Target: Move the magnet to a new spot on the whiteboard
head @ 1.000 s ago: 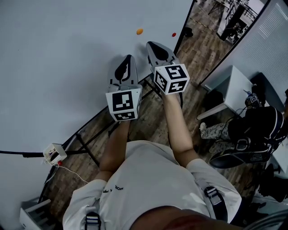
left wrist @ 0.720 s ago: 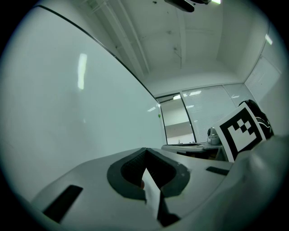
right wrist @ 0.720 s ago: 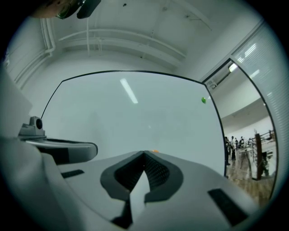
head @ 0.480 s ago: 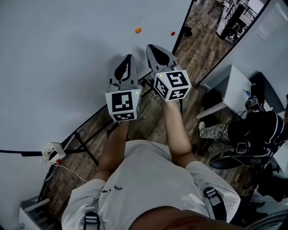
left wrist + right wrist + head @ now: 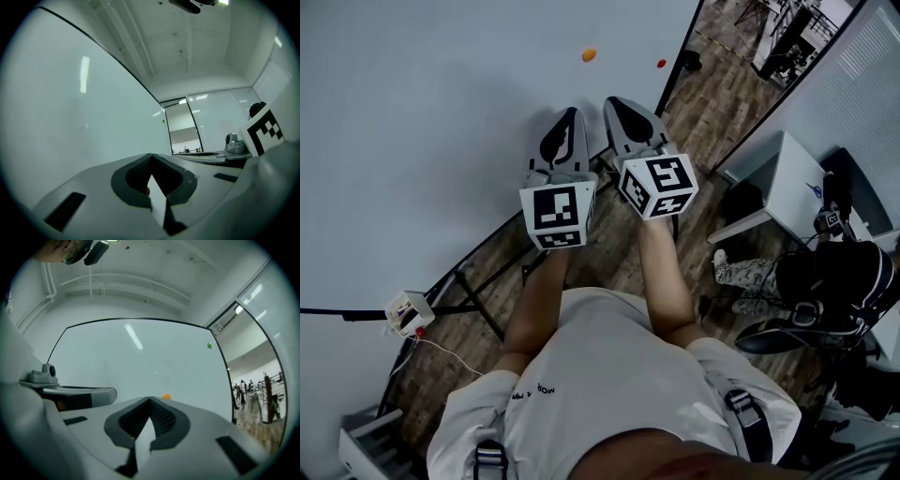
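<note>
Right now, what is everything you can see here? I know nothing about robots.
whiteboard: one, white, upright ahead
orange magnet: one, orange, on the whiteboard, upper middle
red magnet: one, red, near the whiteboard's right edge
green magnet: one, green, also near that edge
floor: one, brown wood, below
desk: one, white, at right
bag: one, black, near the desk
box with cable: one, white, lower left
left claw: one, grey, shut, pointing at the whiteboard
right claw: one, grey, shut, beside it
</note>
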A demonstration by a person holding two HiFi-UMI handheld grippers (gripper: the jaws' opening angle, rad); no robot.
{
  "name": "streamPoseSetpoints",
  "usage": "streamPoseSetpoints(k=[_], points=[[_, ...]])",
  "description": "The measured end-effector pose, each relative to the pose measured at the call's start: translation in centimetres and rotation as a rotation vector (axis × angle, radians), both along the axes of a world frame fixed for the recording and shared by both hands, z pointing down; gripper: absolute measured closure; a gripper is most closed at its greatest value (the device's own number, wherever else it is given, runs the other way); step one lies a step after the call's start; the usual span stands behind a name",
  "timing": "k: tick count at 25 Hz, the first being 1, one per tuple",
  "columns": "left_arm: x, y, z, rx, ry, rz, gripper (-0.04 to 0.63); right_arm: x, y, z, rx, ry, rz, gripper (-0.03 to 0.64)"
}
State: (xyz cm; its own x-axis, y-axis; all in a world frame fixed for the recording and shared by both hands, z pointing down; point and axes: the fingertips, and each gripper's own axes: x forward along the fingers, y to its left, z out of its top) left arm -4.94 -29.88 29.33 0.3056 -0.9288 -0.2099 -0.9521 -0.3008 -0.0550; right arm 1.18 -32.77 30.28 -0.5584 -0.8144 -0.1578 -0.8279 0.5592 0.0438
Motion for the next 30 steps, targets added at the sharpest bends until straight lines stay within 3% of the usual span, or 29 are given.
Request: streamPoseSetpoints(k=[30], points=[[0.8, 1.7, 0.0, -0.014, -0.008, 0.005, 0.592, 1.5, 3.7, -0.1, 0.007, 0.016, 0.029, 0.603]])
